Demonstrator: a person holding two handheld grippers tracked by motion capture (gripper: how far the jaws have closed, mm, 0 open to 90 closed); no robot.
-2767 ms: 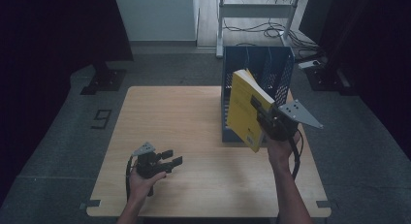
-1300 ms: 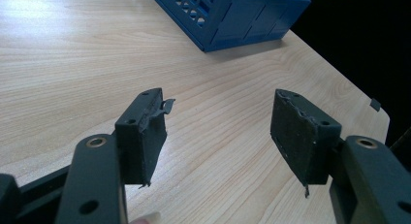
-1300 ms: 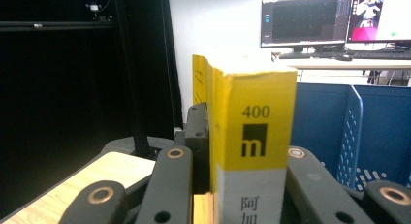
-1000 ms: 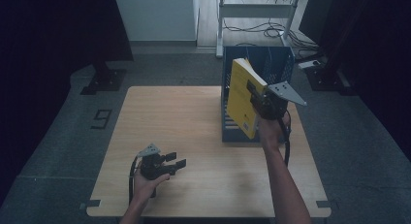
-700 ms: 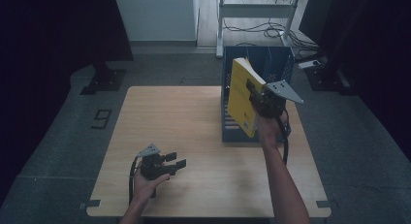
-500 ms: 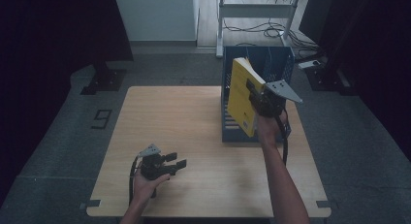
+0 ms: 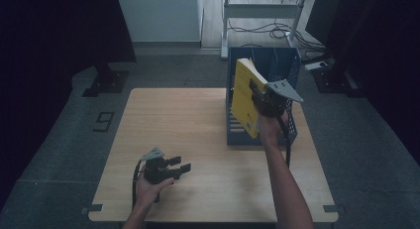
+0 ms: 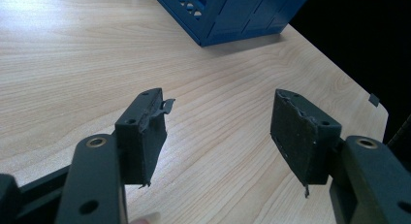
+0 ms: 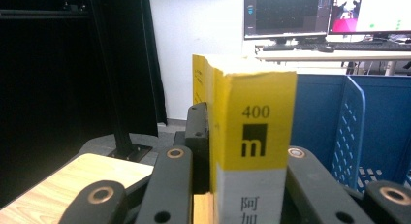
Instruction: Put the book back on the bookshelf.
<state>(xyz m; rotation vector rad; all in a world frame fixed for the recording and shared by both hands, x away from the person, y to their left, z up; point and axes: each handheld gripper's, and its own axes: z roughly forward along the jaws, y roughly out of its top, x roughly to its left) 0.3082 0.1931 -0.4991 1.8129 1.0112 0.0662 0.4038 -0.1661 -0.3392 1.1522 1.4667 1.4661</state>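
Note:
A thick yellow book stands upright, spine toward me, above the front of the blue slotted file rack at the table's right side. My right gripper is shut on it, its jaws clamping the two covers. In the right gripper view the spine of the book reads "400" and the right gripper squeezes it, with the rack's dividers just behind. My left gripper rests low near the table's front left, open. The left gripper has nothing between its worn pads.
The wooden table is bare between the two hands. The rack's base lies beyond the left gripper. Past the table are a white wall, a desk frame with cables and monitors. Dark floor surrounds the table.
Since the earliest frame my right gripper has carried the book up and back toward the rack; over the last second it has barely shifted. The left gripper has stayed in place, open.

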